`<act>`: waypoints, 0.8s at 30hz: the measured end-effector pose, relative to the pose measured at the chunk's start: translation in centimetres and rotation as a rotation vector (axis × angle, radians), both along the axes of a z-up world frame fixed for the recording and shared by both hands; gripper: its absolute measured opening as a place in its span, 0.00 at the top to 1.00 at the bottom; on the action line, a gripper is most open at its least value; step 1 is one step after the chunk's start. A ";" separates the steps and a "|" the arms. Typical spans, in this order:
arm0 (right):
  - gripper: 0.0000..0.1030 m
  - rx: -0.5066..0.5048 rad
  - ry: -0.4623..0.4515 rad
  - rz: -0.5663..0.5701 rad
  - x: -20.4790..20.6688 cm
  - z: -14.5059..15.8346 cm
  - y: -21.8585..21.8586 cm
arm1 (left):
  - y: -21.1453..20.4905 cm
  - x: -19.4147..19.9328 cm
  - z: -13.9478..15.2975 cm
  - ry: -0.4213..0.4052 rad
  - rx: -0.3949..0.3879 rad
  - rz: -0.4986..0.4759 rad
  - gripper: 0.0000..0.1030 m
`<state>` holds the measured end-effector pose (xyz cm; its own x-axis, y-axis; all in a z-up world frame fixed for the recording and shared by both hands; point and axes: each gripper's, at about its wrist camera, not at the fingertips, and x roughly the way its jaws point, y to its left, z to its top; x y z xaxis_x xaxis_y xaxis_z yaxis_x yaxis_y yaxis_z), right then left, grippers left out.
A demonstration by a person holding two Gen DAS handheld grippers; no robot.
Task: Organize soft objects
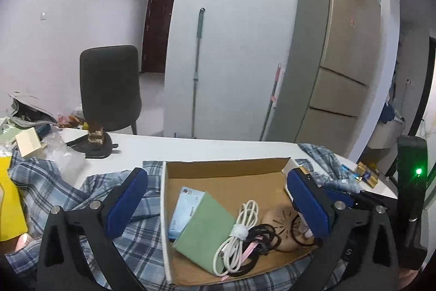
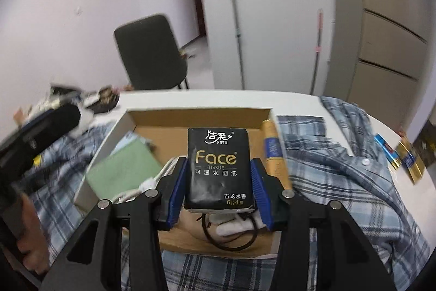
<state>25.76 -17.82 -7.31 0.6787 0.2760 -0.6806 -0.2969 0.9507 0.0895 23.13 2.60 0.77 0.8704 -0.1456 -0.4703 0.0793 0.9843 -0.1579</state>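
A shallow cardboard box (image 1: pixel 231 168) lies on a blue plaid shirt (image 1: pixel 68 190) on the white table. In it are a green cloth (image 1: pixel 204 233), a light blue pack (image 1: pixel 182 209), a coiled white cable (image 1: pixel 239 233), black hair ties and a round tan object (image 1: pixel 283 217). My left gripper (image 1: pixel 218 206) is open and empty, its jaws spread wide over the box. My right gripper (image 2: pixel 218 182) is shut on a black Face tissue pack (image 2: pixel 216 168) and holds it above the box (image 2: pixel 196 115). The green cloth (image 2: pixel 122 171) shows to its left.
A plaid shirt (image 2: pixel 340 182) spreads right of the box, with a gold and blue tube (image 2: pixel 273 152) at the box edge. Small gold and blue packs (image 2: pixel 408 162) lie far right. Clutter and a black stand (image 1: pixel 95 146) sit at the left. A dark chair (image 1: pixel 109 86) stands behind the table.
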 end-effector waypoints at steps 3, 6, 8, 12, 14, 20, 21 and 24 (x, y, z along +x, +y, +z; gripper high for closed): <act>0.56 -0.007 0.023 0.016 0.2 -0.7 0.5 | 0.1 -0.2 -0.1 -0.011 0.004 0.006 0.00; 0.55 -0.018 0.035 0.029 0.2 -1.1 0.9 | 0.1 -0.2 -0.2 -0.009 0.005 0.005 0.00; 0.47 -0.016 0.032 0.030 0.2 -1.2 0.9 | 0.1 -0.4 -0.1 -0.021 -0.004 -0.003 0.00; 0.40 0.010 0.004 0.003 0.0 -0.6 0.2 | 0.1 -1.1 0.4 -0.044 -0.001 0.002 0.00; 0.39 0.030 -0.009 -0.012 -0.2 -0.1 -0.4 | 0.2 -1.5 0.8 -0.061 0.004 0.005 0.00; 0.34 0.016 -0.095 -0.065 -1.1 2.8 -1.3 | 0.3 -4.0 3.6 -0.156 0.001 0.034 0.00; 0.28 0.013 -0.113 -0.077 -1.4 3.5 -1.5 | 0.2 -4.7 4.1 -0.178 0.008 0.039 0.00; 0.13 -0.019 -0.209 -0.118 -3.4 5.8 -2.1 | 0.4 -6.8 5.8 -0.230 0.019 0.042 0.00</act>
